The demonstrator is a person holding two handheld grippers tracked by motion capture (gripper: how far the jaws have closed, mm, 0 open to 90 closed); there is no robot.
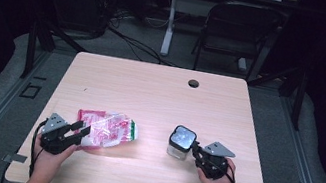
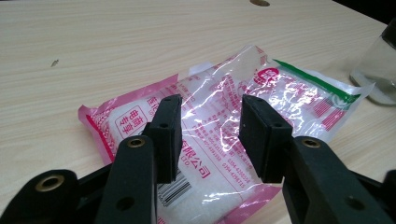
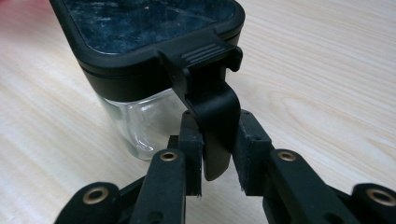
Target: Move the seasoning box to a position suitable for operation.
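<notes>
On the table, your right gripper (image 3: pixel 217 163) pinches the jar's (image 1: pixel 180 143) black latch (image 3: pixel 212 116) to flip it; your left gripper (image 2: pixel 210 135) hangs apart over the bag (image 2: pixel 219 140), ready.

Lab: dark-curtained room, lone table (image 1: pixel 161 91), cables (image 1: pixel 129 40) on floor.

Light wood-grain table (image 1: pixel 160 96) — a round cable hole (image 1: pixel 194 83) near its far edge, right of centre; a small dark speck (image 2: pixel 54 61) on the top at the left. Past the far edge a dark folding chair (image 1: pixel 235 30) on grey floor; just left of it a white desk leg (image 1: pixel 169 21); black cables (image 1: pixel 134 43) trail across the floor — background dark.
</notes>
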